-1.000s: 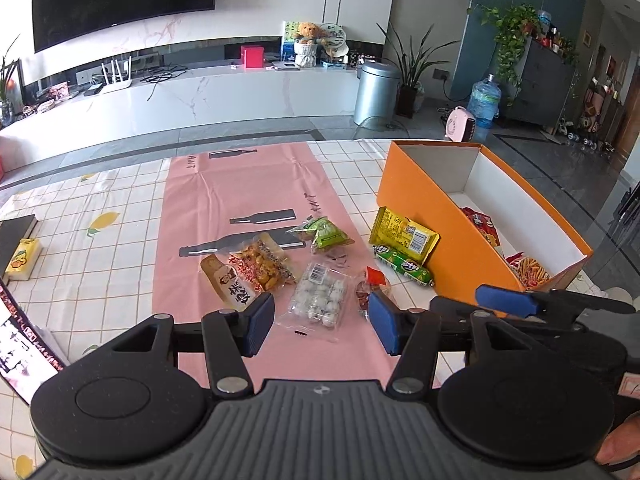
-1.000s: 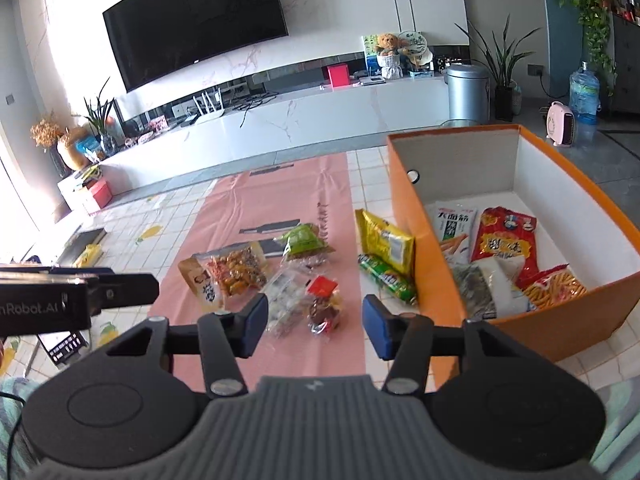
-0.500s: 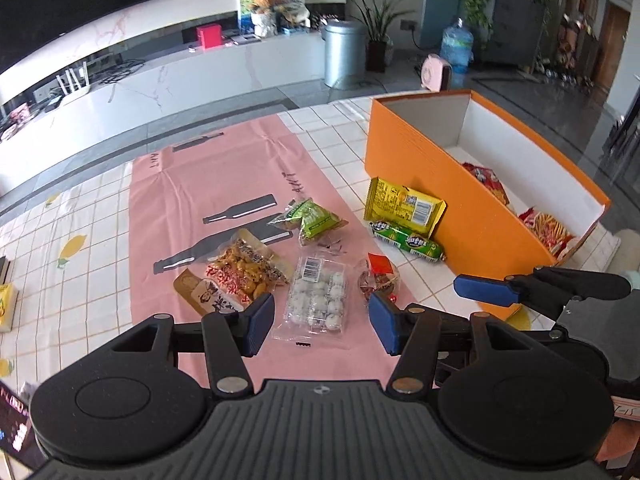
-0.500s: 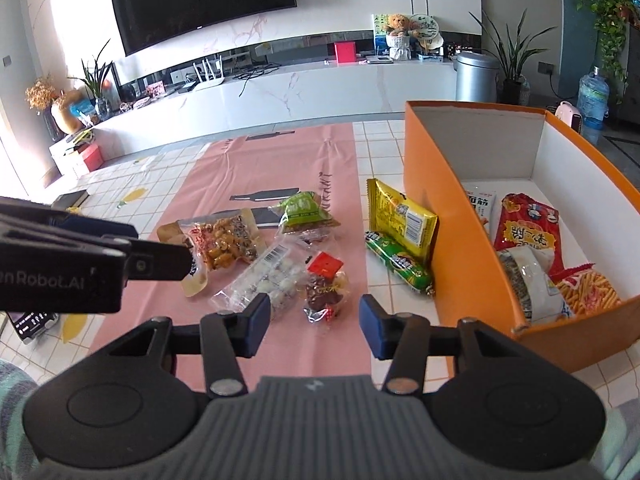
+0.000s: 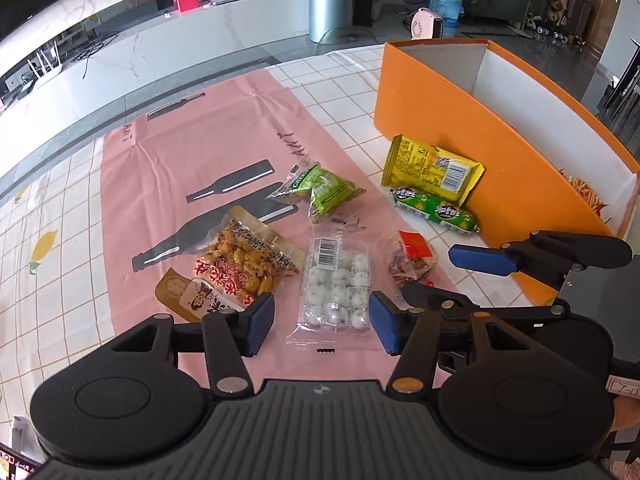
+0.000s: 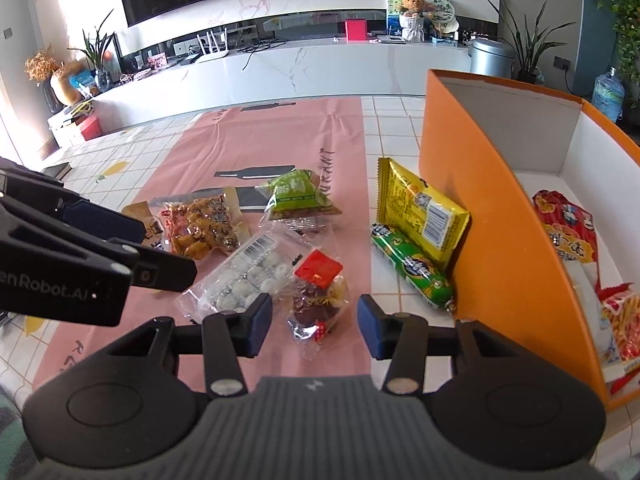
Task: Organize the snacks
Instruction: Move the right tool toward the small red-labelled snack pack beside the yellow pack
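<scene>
An orange box (image 6: 472,216) stands at right on the table (image 5: 60,184), some snacks already inside; six packets lie loose on the pink mat (image 5: 192,136) and tiles to its left. Both grippers hover empty, jaws apart: the left gripper (image 5: 322,322) above the clear ball pack (image 5: 336,284), the right gripper (image 6: 314,326) above the red-topped bag (image 6: 318,294). Step in hand: approach. Next, each likely descends, straddles its packet, then closes.

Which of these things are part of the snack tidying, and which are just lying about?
Part of the job:
orange cardboard box
yellow foil snack packet
green sausage stick
clear pack of white sweets
green crinkly bag

Lying about:
silver metal bin
blue water jug
brown teddy bear
</scene>
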Demonstrator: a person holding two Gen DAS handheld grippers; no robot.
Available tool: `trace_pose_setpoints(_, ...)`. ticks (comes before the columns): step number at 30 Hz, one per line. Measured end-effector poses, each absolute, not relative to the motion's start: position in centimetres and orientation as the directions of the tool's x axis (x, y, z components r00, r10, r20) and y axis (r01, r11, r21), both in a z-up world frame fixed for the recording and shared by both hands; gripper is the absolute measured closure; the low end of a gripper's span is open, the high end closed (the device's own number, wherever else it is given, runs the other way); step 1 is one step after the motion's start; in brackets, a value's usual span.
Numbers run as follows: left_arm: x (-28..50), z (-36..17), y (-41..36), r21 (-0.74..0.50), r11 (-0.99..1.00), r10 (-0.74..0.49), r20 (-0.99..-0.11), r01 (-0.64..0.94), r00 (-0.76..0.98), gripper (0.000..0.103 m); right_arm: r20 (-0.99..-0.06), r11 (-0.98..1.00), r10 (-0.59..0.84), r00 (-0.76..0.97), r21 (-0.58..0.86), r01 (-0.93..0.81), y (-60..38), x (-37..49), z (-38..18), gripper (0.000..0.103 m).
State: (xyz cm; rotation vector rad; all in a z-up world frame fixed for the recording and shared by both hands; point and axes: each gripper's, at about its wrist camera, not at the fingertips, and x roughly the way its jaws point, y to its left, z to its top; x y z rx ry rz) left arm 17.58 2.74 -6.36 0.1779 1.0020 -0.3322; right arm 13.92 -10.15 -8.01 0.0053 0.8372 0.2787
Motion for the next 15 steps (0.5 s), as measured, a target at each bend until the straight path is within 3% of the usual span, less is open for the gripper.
trace_pose_setpoints(15, 19.4, -8.5, 3.0, -0.026, 0.944, -0.186, -0.866, 0.329, 0.465, 0.039, -0.714, 0.966, 0.229, 0.662, 0.084, -0.244, -9.9, 16.0, -9.8, 0.06)
